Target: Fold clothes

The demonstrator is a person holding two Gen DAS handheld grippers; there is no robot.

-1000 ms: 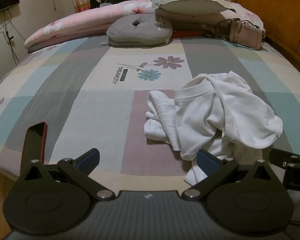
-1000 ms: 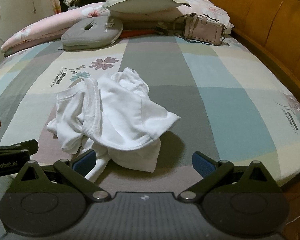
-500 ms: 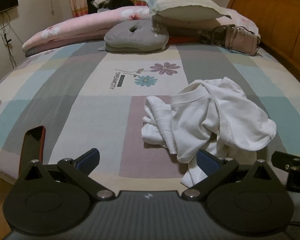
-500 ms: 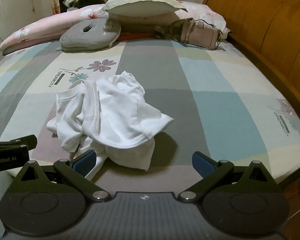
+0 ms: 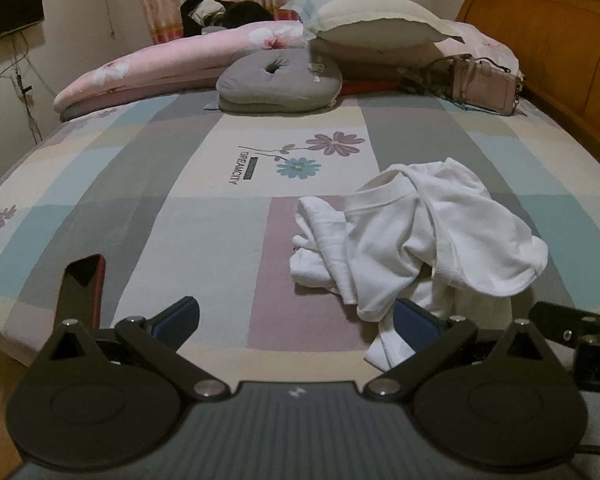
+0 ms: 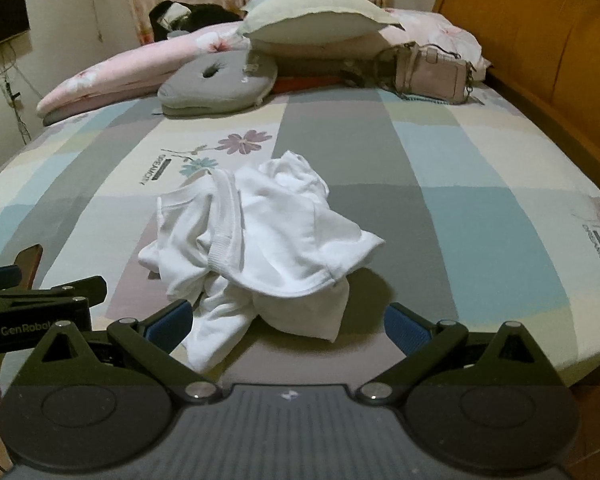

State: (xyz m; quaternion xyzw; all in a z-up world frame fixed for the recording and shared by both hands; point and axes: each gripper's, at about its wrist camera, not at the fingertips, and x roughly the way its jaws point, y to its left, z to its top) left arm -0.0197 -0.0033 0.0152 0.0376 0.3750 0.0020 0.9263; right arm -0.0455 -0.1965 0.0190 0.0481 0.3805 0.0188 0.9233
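A crumpled white garment [image 5: 420,240] lies in a heap on the patchwork bed sheet [image 5: 204,232], near the bed's front edge. It also shows in the right wrist view [image 6: 268,240]. My left gripper [image 5: 296,320] is open and empty, held short of the bed edge; its right fingertip [image 5: 414,322] overlaps the heap's trailing end in the image. My right gripper [image 6: 288,324] is open and empty, just before the heap's near end. Each view shows part of the other gripper at its side edge.
A red-cased phone [image 5: 82,292] lies on the bed's front left. At the far end lie a grey cushion [image 5: 278,82], pillows [image 5: 372,26], a pink quilt [image 5: 168,72] and a pink handbag [image 5: 486,86]. A wooden headboard [image 5: 556,36] runs along the right.
Both grippers have drawn back a little and tilted up, so the garment looks smaller and farther. The garment has not moved. Both stay open.
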